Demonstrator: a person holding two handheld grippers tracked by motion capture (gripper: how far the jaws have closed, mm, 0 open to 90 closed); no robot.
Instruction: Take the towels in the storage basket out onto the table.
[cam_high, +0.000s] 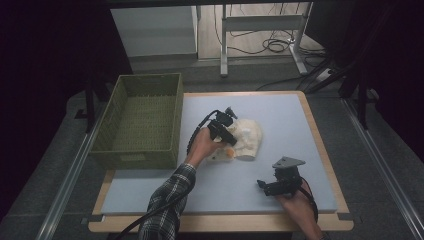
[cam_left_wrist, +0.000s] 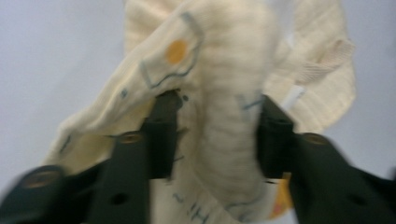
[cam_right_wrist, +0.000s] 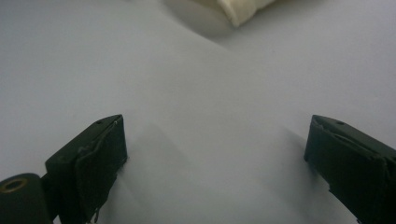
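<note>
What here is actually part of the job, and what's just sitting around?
In use:
cream cloth
left gripper, jaws open around a fold of the cloth
green woven basket, probably

Standing by:
right gripper, open over the grey mat

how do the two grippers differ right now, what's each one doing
The left gripper is down on the cream cloth at mid-mat, a fold of it bunched between its part-open jaws. The right gripper has nothing between its jaws, which stand wide over bare blue mat near the front right corner. The left sits by the green basket; the right is far from it. Both are black, hand-held and low over the mat.
</note>
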